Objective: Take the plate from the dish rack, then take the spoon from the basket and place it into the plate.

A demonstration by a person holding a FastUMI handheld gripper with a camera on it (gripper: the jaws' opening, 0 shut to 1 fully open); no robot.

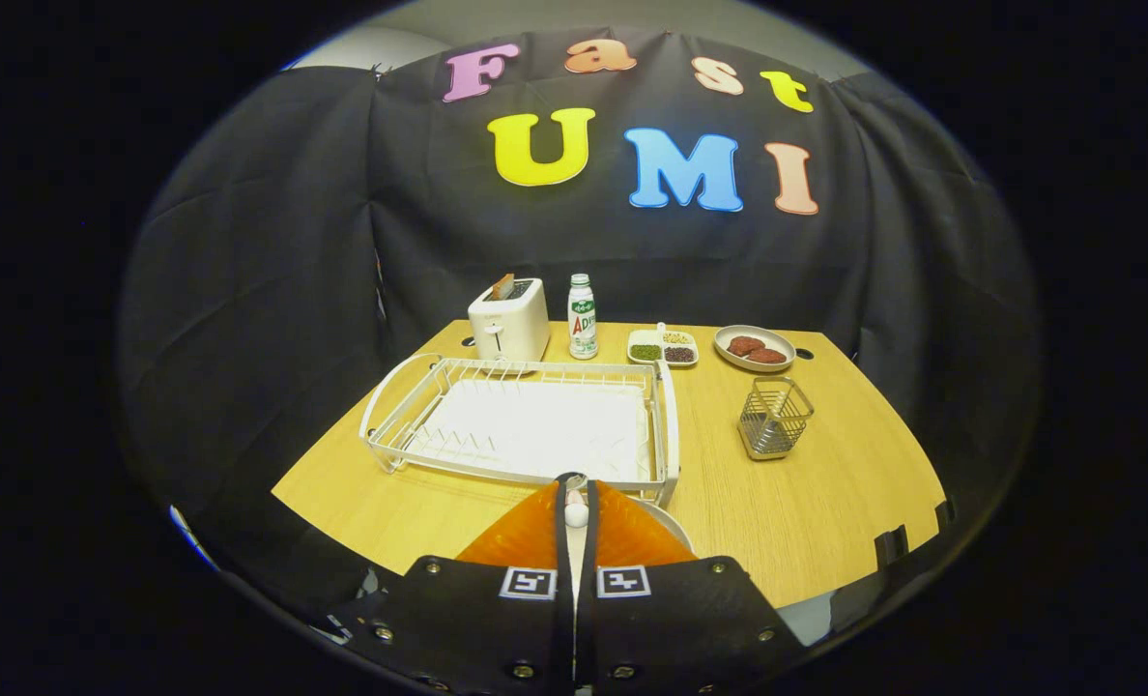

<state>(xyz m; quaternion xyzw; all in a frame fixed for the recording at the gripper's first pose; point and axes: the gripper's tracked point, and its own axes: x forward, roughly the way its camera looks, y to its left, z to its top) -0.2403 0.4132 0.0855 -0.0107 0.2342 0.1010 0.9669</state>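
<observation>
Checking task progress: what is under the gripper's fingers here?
A white plate lies on the table beneath the gripper, which is shut on a spoon. The fingers cover most of the plate; the dish rack is empty.

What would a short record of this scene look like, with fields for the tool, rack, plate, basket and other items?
tool: tool, fingers nearly closed on a slim spoon handle
dish rack: dish rack, white, no plate in it, just beyond the fingers
plate: plate, rim visible under the fingers, near side of the rack
basket: wire basket, right of the rack
far side of table: toaster, bottle, divided dish, oval plate with food
</observation>
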